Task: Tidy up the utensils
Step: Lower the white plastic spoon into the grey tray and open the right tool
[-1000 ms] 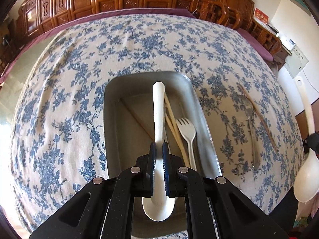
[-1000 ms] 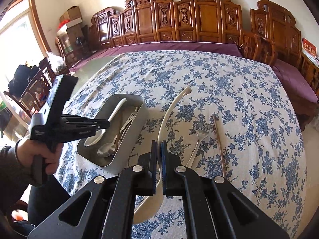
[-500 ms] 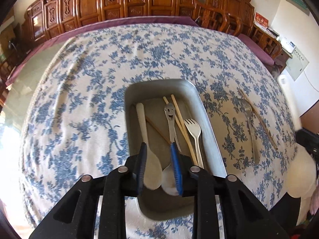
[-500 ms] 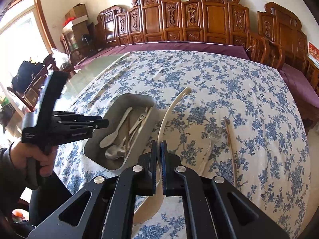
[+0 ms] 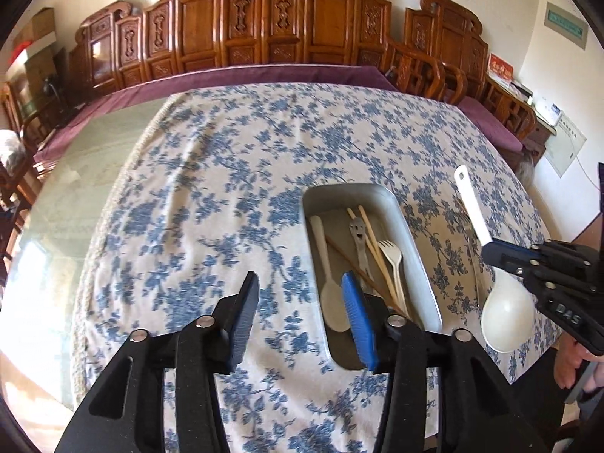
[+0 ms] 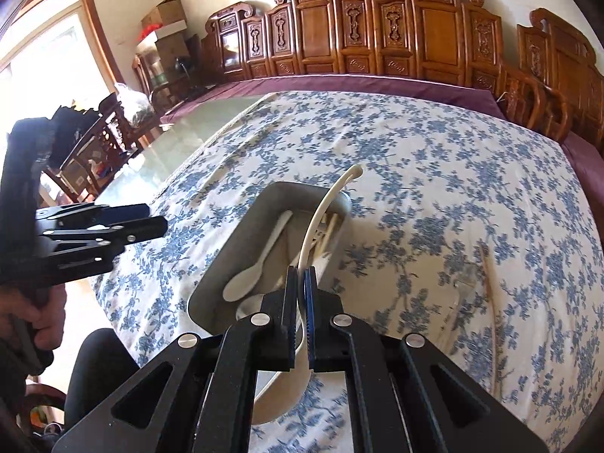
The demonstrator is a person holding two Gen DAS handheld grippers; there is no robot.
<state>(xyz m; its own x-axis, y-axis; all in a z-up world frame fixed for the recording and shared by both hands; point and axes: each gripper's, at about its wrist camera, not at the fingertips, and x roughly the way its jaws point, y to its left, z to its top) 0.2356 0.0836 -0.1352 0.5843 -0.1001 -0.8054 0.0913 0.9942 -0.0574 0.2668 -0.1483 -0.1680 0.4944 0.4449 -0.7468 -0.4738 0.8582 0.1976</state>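
A grey metal tray (image 5: 415,249) (image 6: 230,264) lies on the floral tablecloth. It holds a white spoon (image 5: 328,283) (image 6: 260,260), a metal spoon with a face, chopsticks (image 5: 373,249) and a white fork (image 5: 392,256). My left gripper (image 5: 302,287) is open and empty, above the cloth at the tray's near left corner. My right gripper (image 6: 301,275) is shut on a large white rice paddle (image 5: 494,283) (image 6: 324,207) and holds it over the tray's right edge; the right gripper (image 5: 490,253) shows at the right of the left wrist view.
A metal fork (image 6: 460,287) and a wooden chopstick (image 6: 490,275) lie on the cloth right of the tray. Carved wooden chairs (image 5: 313,22) line the far side. Bare glass tabletop (image 5: 75,173) lies left of the cloth. The person's hand (image 6: 41,324) holds the left gripper (image 6: 156,222).
My left gripper let the white spoon go into the tray, opened wide, and drew back to the left. My right gripper carried the rice paddle left, over the tray.
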